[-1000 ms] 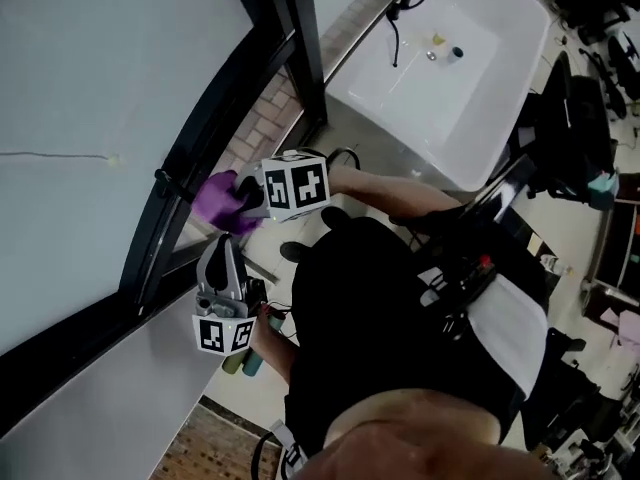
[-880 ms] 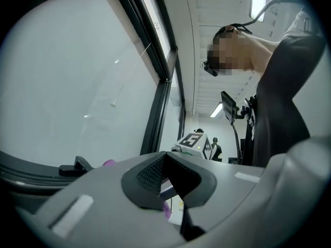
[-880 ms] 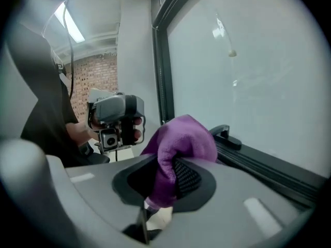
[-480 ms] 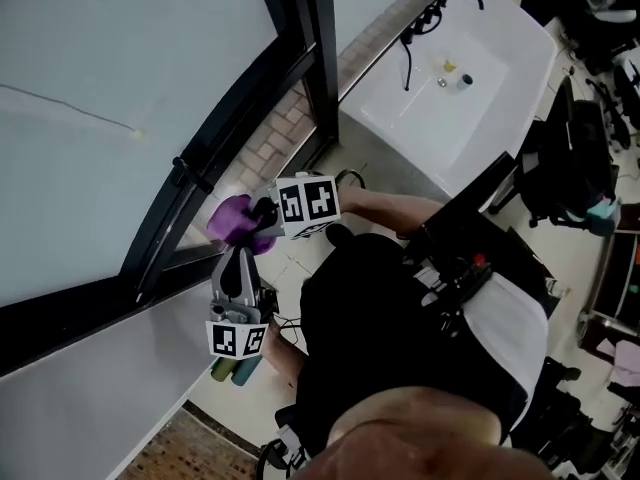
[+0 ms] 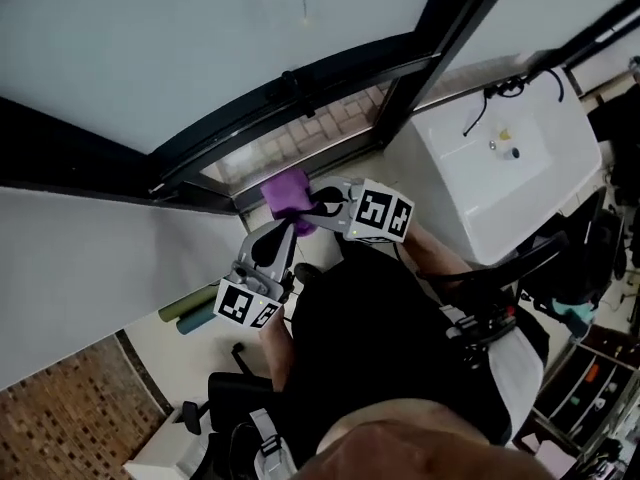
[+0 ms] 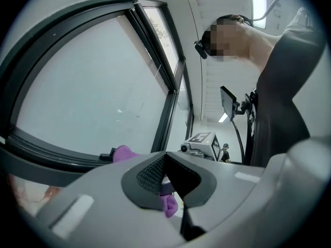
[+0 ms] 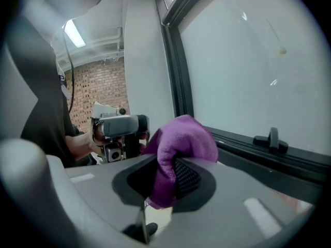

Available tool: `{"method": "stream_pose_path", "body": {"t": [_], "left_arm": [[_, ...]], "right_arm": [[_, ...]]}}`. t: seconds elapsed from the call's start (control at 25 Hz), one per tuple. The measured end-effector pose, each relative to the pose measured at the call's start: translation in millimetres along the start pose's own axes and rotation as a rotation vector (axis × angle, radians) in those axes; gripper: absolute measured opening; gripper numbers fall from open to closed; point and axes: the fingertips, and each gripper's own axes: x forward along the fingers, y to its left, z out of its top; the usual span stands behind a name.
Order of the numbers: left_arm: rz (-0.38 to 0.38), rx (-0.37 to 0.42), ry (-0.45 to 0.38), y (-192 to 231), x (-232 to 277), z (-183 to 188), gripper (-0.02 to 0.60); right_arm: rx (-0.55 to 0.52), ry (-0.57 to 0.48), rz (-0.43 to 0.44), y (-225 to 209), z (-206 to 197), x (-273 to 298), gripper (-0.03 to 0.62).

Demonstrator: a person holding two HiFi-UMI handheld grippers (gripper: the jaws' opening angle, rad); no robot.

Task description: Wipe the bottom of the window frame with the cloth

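Note:
The purple cloth (image 5: 285, 192) (image 7: 182, 138) is bunched between the jaws of my right gripper (image 5: 308, 206) (image 7: 168, 177), which is shut on it. It sits just below the dark bottom rail of the window frame (image 5: 262, 116) (image 7: 258, 156), beside the small handle (image 7: 272, 138). Whether the cloth touches the rail I cannot tell. My left gripper (image 5: 289, 231) (image 6: 165, 172) points up at the cloth from below, its pads pressed together with nothing between them. A bit of the cloth (image 6: 124, 153) shows past it, as does the right gripper's marker cube (image 6: 201, 140).
A white sink (image 5: 500, 168) stands to the right of the window. Brick paving (image 5: 310, 133) shows outside the glass. Rolled mats (image 5: 185, 314) lie on the floor at lower left. The person's dark torso fills the lower middle of the head view.
The head view has swung, so the window now runs across the top. The right gripper still holds the cloth by the lower rail, and the left gripper stays close beneath it.

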Motion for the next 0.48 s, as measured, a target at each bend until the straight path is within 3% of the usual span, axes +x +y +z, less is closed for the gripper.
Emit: {"method": "stream_pose_path", "body": {"t": [0.48], "left_arm": [[0.043, -0.063, -0.044, 23, -94, -7, 0.000]], "right_arm": [[0.000, 0.059, -0.038, 66, 9, 69, 0.064]]}}
